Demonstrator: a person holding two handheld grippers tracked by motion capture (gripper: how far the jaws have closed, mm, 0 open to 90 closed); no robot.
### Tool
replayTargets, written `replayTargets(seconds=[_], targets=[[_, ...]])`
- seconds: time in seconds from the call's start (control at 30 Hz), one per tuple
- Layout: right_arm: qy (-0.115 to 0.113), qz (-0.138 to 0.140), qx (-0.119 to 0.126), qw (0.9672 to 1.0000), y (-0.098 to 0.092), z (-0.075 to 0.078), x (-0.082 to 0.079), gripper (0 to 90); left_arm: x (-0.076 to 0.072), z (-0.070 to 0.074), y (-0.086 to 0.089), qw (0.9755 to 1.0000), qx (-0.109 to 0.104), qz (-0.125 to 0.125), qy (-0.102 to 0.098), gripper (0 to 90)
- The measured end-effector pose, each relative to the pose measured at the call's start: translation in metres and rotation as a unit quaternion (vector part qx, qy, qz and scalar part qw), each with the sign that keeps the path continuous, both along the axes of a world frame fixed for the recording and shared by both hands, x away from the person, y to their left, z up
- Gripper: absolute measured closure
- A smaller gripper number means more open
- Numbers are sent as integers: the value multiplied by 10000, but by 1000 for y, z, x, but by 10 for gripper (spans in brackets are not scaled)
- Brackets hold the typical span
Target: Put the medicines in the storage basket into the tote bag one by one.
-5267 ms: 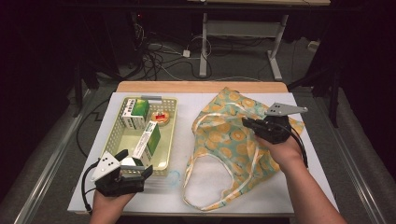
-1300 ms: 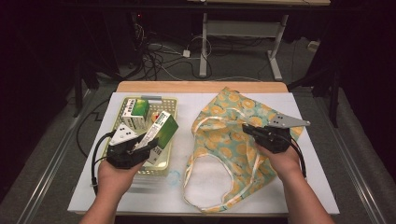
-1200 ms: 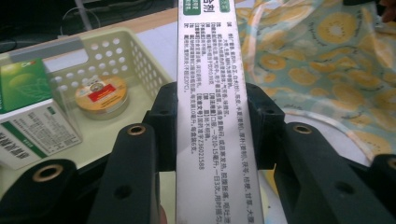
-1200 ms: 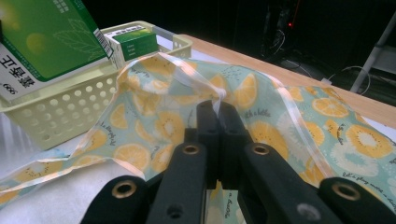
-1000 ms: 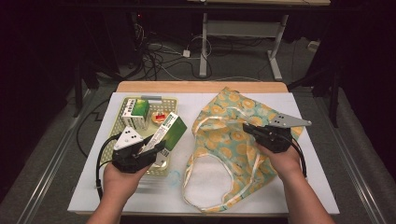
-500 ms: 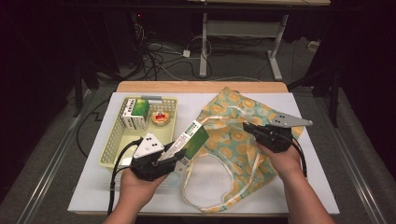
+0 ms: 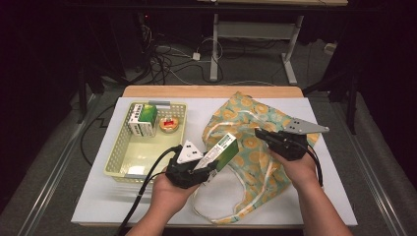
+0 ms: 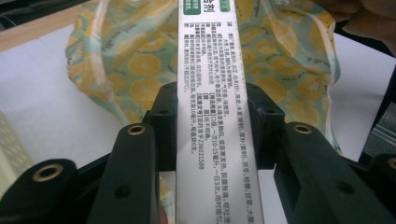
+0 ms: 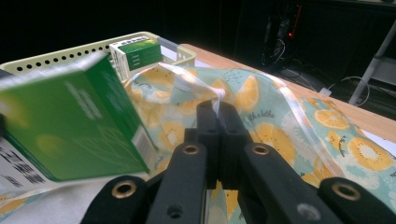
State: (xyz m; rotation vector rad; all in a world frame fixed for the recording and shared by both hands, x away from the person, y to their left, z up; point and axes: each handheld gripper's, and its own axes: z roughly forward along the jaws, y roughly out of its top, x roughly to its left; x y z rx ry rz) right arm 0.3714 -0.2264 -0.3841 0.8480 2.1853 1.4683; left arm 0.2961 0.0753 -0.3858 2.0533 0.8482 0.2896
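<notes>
My left gripper (image 7: 209,164) is shut on a long green and white box (image 7: 220,151), held tilted above the near left edge of the orange-print cloth bag (image 7: 255,147). The left gripper view looks along the box's printed white side (image 8: 212,107), clamped between the two black jaws, with the bag (image 8: 126,60) spread behind it. My right gripper (image 7: 260,133) is shut on the bag's rim, lifting the fabric near the bag's middle. In the right gripper view the jaws pinch the bag's pale strap (image 9: 215,100) and the green box (image 9: 74,121) looms blurred at the left.
A pale yellow basket (image 7: 123,164) stands at the left of the white table top, holding a smaller green and white box (image 7: 143,118) and a round red-topped item (image 7: 168,124) at its far end. Black cables trail from both grippers. A dark floor with desk legs lies beyond.
My left gripper lifted the long box out of the basket and carried it rightward and slightly down to the bag's edge. My right gripper kept still on the bag.
</notes>
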Motion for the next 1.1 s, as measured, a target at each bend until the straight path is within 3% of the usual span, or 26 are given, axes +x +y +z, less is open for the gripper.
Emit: replayTargets(seconds=[0.37,0.63,0.77,1.1], targets=[[-52,35,23,10000,1,3,-2,900,23,-13,-35,9992,382,11,143,604],[-52,56,50,10000,4,3,-2,900,47,-18,-54,9977,617,207,205,604],[-62,75,49,9999,5,3,-2,900,59,-23,-60,9972,604,378,239,604],[-54,81,57,9999,6,2,-2,900,72,-31,-78,9972,479,505,262,604]])
